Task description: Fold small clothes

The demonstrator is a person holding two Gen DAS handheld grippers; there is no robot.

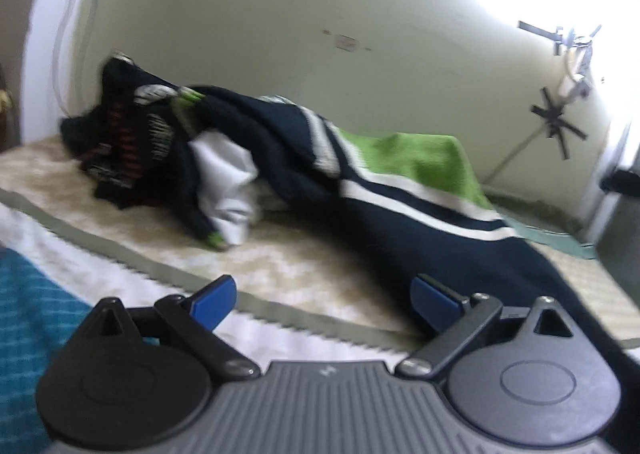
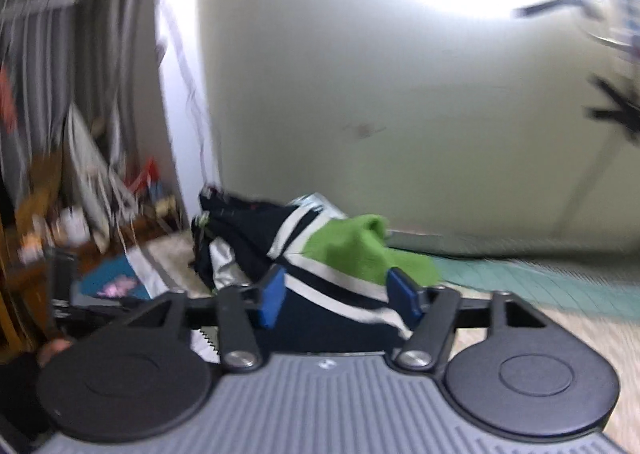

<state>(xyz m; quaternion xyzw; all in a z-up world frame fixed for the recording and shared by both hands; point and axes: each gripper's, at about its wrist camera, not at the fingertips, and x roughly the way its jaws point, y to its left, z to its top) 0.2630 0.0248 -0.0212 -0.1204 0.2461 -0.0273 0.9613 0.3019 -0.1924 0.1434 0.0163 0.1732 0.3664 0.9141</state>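
On the bed [image 1: 280,266], against the pale wall [image 1: 280,14]: heap of small clothes, unfolded. Navy garment with white stripes [image 1: 360,190] draped from the top of the heap down toward the near edge. Green cloth [image 1: 420,158] lying under and beside it on the wall side. White garment [image 1: 228,182] bunched at the middle of the heap. Dark printed garment with red markings [image 1: 124,142] crumpled at the far left end. Cream patterned bedcover with a grey-green border beneath all of it; teal cloth [image 1: 28,314] at the near left corner.

Left gripper [image 1: 324,298]: blue-padded fingers [image 1: 214,300] spread wide, released, nothing between them. Right-hand pad just at the hem of the navy garment; contact not determinable owing to blur. Left-hand pad over bare bedcover.

Right gripper [image 2: 340,296]: fingers [image 2: 272,296] apart, released, framing the lower striped part of the navy garment [image 2: 332,294]. No closure on the fabric visible. Green cloth [image 2: 352,250] just beyond the fingertips, heap piled behind it. Teal mat [image 2: 520,282] on the bed to the right of the heap.

Beyond the left side of the bed, in the right wrist view: cluttered wooden furniture [image 2: 40,194], heavily blurred, contents not identifiable. Dark star-shaped fittings [image 1: 556,122] on the wall to the right.
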